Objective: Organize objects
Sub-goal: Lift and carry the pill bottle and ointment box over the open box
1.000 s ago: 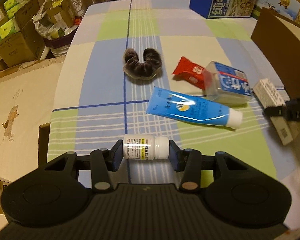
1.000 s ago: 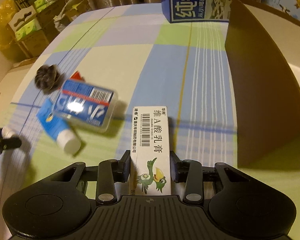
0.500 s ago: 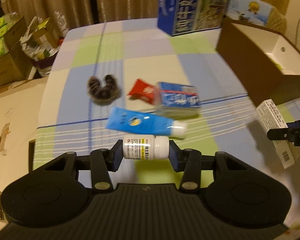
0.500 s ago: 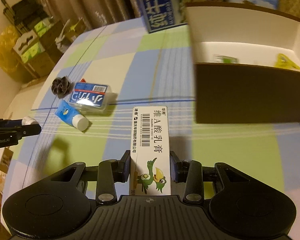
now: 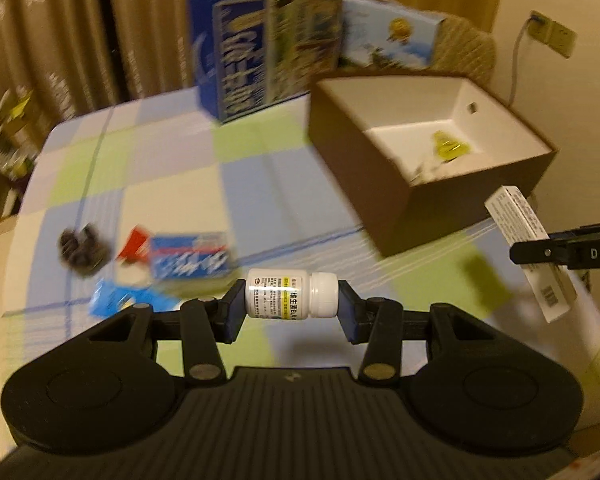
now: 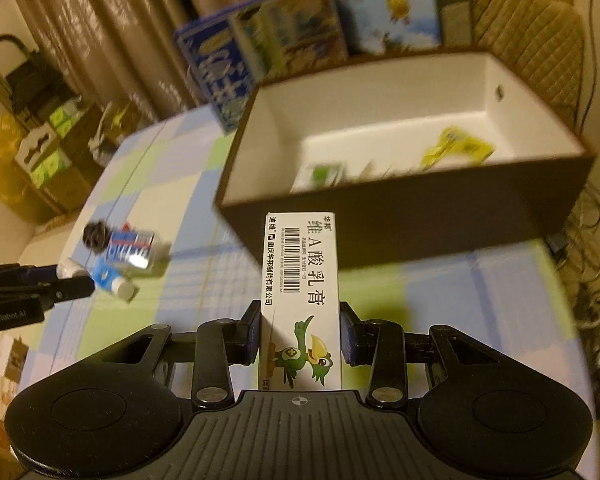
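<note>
While held crosswise, the pill bottle (image 5: 291, 295) caps rightward.

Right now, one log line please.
left tongs: hold pill bottle | right tongs: hold ointment carton | brown box: ahead, open

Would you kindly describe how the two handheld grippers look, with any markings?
Both are matte black plastic. Left gripper and right gripper each have a ribbed body, two round side discs, linkage arms with silver rivets and dark blue pads. Seen side-on, white lettering reads "GenRobot.AI" and "DAS".
</note>
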A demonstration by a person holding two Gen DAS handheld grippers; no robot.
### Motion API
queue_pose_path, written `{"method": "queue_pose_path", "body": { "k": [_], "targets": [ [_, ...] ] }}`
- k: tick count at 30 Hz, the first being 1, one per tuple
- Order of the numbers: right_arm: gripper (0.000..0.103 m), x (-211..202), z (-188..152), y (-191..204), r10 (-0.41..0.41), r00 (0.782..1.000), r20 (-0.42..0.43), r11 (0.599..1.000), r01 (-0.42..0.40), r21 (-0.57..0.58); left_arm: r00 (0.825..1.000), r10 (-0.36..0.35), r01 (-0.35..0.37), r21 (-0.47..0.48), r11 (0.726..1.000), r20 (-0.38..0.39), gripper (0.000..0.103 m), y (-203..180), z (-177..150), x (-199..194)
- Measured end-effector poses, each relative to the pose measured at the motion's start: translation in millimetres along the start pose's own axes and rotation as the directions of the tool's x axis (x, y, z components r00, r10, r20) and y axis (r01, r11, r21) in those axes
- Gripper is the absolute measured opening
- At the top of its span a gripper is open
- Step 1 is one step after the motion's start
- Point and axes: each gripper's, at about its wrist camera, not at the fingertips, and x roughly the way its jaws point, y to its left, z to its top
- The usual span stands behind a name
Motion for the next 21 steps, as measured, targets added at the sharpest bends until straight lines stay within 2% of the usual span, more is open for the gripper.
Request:
{"method": "queue_pose_path", "body": {
  "k": [10,14,21],
  "targets": [
    [0.035,-30.5,66.3,-53.3,-0.002,0.991,0.13,1.0,0.004,-0.018,0.995,-0.06,0.054,0.079,0.995,0.074,0.041,-78.6,69.2,26.5],
    [0.035,-26.0,95.7,-68.1,0.022,0.987,0.156,0.999,-0.017,-0.035,0.994,-0.069,0.062,0.091,0.994,0.087,0.041,-99.8,98.5,45.9],
    [0.036,-0.1,143.3,-87.5,0.034,0.987,0.158,0.997,-0.023,-0.067,0.995,-0.042,0.031,0.114,0.993,0.094,0.041,-123.5,144.4,83.0]
  ]
}}
